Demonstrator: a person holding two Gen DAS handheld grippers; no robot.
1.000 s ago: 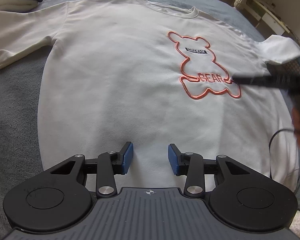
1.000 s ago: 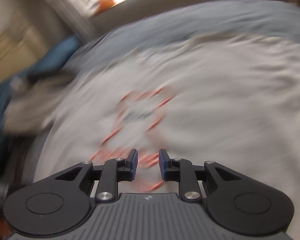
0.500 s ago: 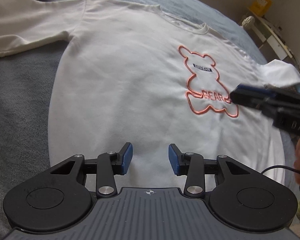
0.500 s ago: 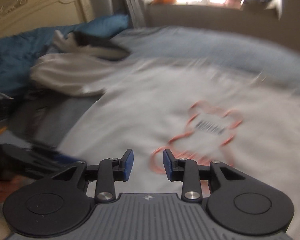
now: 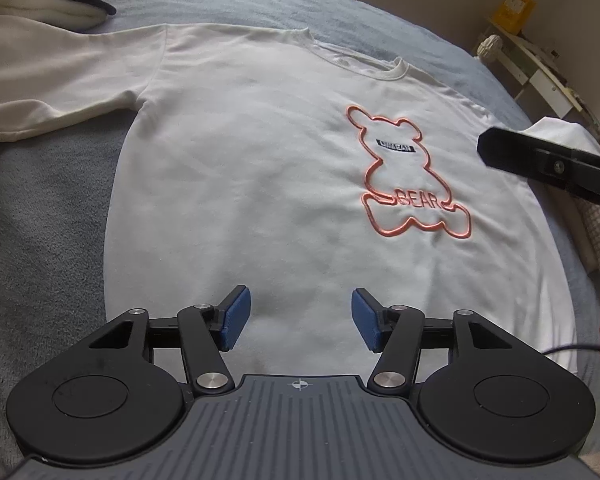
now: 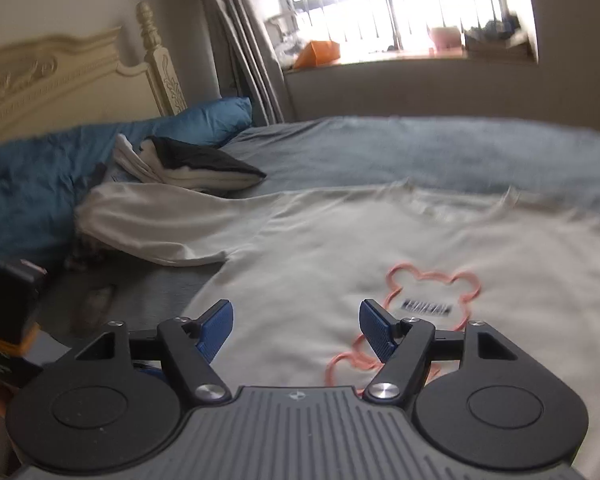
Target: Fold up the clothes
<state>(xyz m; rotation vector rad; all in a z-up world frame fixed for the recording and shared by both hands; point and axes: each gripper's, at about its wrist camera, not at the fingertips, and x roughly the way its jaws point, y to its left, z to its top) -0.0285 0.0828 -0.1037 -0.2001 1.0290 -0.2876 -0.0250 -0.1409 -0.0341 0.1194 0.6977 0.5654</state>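
Grey bedspread (image 5: 40, 240) filled the left wrist view, with a white sweatshirt (image 5: 260, 184) spread flat on it, front up, unfolded. Collar (image 5: 364, 66) pointed far, hem near; long axis ran near-to-far, skewed slightly right. One sleeve (image 5: 60, 92) stretched out left; the other cuff (image 5: 556, 132) showed far right. Left gripper (image 5: 298, 318) hovered over the hem zone, jaws apart, holding nothing. Right gripper (image 5: 540, 160) poked in from the right.

Right wrist view: headboard (image 6: 60, 80), blue pillow (image 6: 204, 120) and a window (image 6: 400, 8) lay beyond the bed. A stack of clothes (image 6: 188, 168) sat far left, touching the sleeve (image 6: 160, 224). Right gripper (image 6: 296, 326) was over the chest near the bear print (image 6: 432, 300), jaws apart, empty.

Fabric looked thick, soft, limp and light: likely to sag and bunch if pinched mid-panel. Best grip points were probably the seamed edges: shoulder, cuff or hem corner.
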